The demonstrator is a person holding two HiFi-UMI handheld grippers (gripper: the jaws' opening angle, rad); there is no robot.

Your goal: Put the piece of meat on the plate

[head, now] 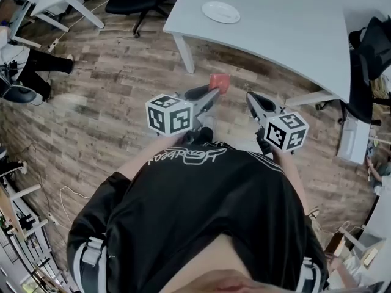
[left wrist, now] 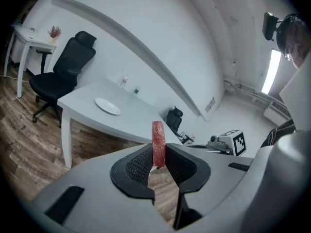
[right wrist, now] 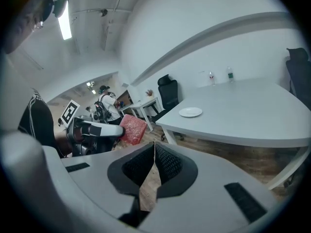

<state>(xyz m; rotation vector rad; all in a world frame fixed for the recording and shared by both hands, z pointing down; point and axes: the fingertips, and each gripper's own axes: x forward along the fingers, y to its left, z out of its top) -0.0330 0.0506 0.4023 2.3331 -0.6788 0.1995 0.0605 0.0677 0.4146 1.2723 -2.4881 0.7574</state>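
Left gripper [left wrist: 158, 155], fingers [left wrist: 137, 166] on meat [left wrist: 158, 137]

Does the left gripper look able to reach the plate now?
Probably not yet: left gripper and meat hang over floor, short of the table; nothing blocks the way to the plate.

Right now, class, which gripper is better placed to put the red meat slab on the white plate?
Left: the left gripper grips the red meat slab; the right gripper is shut and empty.
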